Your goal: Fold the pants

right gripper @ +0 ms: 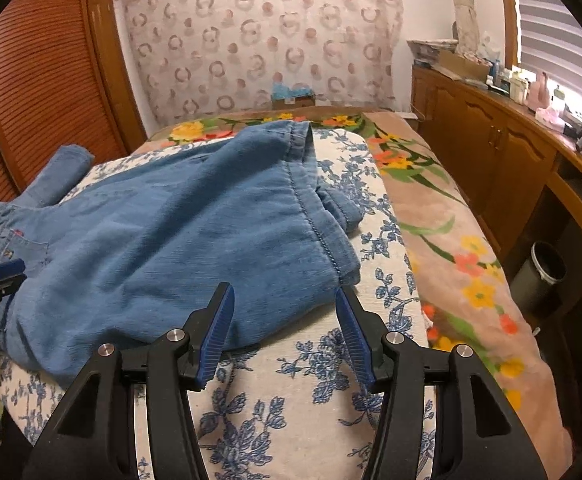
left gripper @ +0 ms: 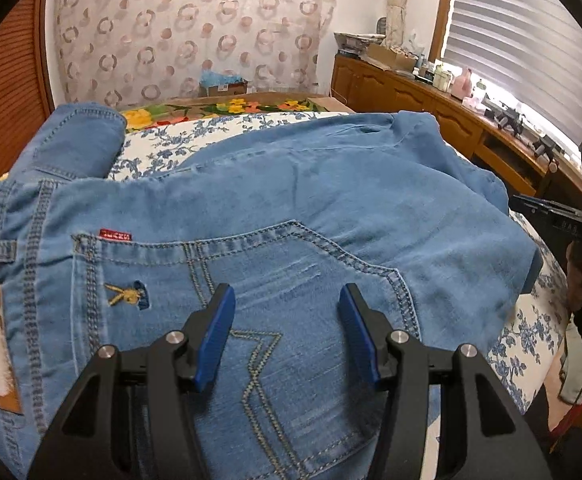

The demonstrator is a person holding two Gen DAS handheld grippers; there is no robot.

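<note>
**1 pr jeans, 2 grippers, both empty**

1 pr pants (left gripper: 291, 200): light-blue denim, soft w/ wrinkles, lying part-folded on bed's blue-floral cover (right gripper: 311, 400). Back pocket (left gripper: 251, 300) has 1 red tag, 1 gold embroidered motif, zigzag stitching. 1 leather-look waist patch at left. Left gripper (left gripper: 287, 300): 2 ribbed blue pads, black frame, jaws apart over pocket, nothing between. Right gripper (right gripper: 285, 300): same build, jaws apart at hem edge (right gripper: 331, 248), gripping nothing.

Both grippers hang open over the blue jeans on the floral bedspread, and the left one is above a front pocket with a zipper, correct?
Not quite. The left gripper hangs above a stitched back pocket of the jeans; no zipper shows in the left wrist view. Everything else holds.
</note>
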